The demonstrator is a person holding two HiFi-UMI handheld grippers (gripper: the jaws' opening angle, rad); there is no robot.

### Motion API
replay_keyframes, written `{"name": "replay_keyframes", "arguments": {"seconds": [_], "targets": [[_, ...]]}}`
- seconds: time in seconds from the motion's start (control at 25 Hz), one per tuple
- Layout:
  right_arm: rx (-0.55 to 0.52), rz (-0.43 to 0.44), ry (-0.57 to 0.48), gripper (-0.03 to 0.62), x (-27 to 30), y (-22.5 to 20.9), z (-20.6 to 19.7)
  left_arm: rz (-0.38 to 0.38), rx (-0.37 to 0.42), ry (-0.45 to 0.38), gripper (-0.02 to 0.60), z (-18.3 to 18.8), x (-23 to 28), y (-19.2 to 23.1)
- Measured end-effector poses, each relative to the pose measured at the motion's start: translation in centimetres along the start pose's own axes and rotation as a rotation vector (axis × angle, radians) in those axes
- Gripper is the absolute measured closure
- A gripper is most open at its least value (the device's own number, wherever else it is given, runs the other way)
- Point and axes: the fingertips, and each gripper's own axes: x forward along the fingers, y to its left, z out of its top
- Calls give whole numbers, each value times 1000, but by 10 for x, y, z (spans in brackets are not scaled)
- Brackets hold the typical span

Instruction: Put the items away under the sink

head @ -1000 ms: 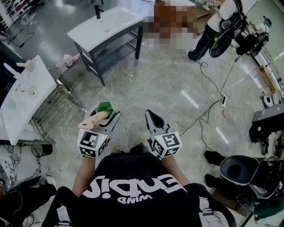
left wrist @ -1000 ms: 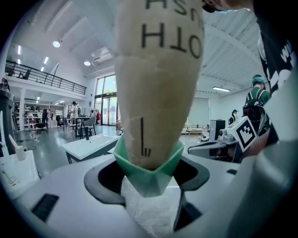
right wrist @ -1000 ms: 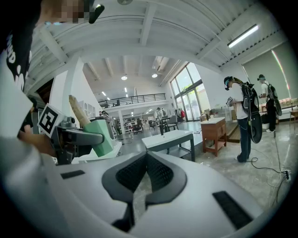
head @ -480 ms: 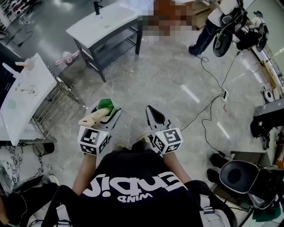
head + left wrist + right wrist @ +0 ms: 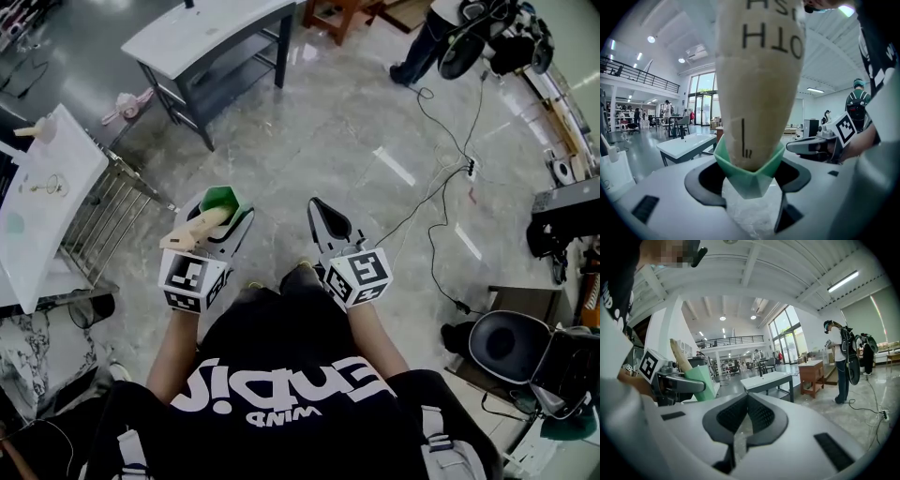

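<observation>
My left gripper [image 5: 220,211] is shut on a green faceted cup [image 5: 221,199] with a beige tube [image 5: 192,232] standing in it. In the left gripper view the cup [image 5: 750,176] sits wedged between the jaws, and the printed tube [image 5: 759,93] fills the middle. My right gripper [image 5: 317,208] is shut with nothing in it, its pads meeting at the tip [image 5: 746,397]. Both are held level in front of the person's chest. The white sink on a dark frame with a lower shelf [image 5: 202,33] stands far ahead on the left, and shows also in both gripper views [image 5: 686,143] [image 5: 768,379].
A white counter [image 5: 42,202] with a metal rack [image 5: 108,220] stands at the left. Cables [image 5: 441,206] trail over the marble floor at the right. A person [image 5: 441,37] stands at the back right, near a wooden side table [image 5: 813,376]. A black stool [image 5: 502,342] is at the right.
The sink and the floor have slid up and left in the head view. Both grippers keep their pose, the left still holding the cup.
</observation>
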Motion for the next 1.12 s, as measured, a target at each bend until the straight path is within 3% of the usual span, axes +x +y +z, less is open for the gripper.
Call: {"name": "replay_keyframes", "arguments": {"seconds": [0.6, 1.12], "targets": [[0, -40, -43, 576, 33, -15, 12, -43, -7, -4, 265, -5, 23, 20], [16, -35, -50, 576, 84, -57, 27, -44, -21, -6, 265, 8, 87, 50]]}}
